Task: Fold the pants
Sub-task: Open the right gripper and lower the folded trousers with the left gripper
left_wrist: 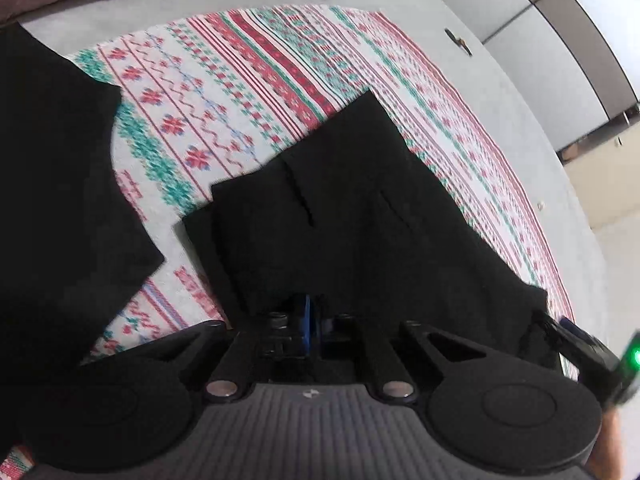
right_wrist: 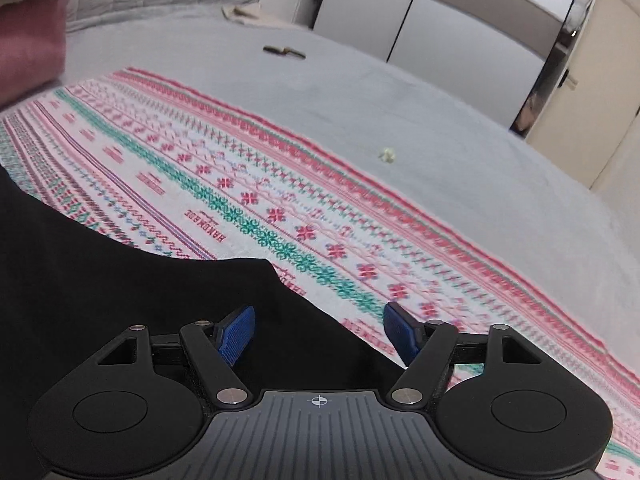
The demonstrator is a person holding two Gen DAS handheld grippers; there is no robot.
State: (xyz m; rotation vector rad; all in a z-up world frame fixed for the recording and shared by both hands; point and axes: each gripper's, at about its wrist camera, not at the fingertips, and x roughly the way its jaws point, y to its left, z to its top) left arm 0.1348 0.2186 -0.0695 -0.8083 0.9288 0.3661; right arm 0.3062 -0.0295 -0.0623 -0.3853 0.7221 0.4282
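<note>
On the patterned cloth [right_wrist: 280, 200] we can read red lettering, "HANDMADE", printed among its red, green and blue bands; more red words near the cloth's edge are too blurred to read. We see no containers. Going left to right in our left wrist view, a black piece of the pants [left_wrist: 60, 200] lies at the left, then bare patterned cloth, then the main black panel with its pocket slits, and at the far right the other gripper with a green light. Our left gripper [left_wrist: 308, 320] has its blue pads pressed together on the pants' near edge. In the right wrist view, the pants fill the lower left, and our right gripper [right_wrist: 318, 332] has its fingers [right_wrist: 236, 334] spread apart, empty, over the fabric's edge. A grey bedspread [right_wrist: 400, 92] lies beneath.
</note>
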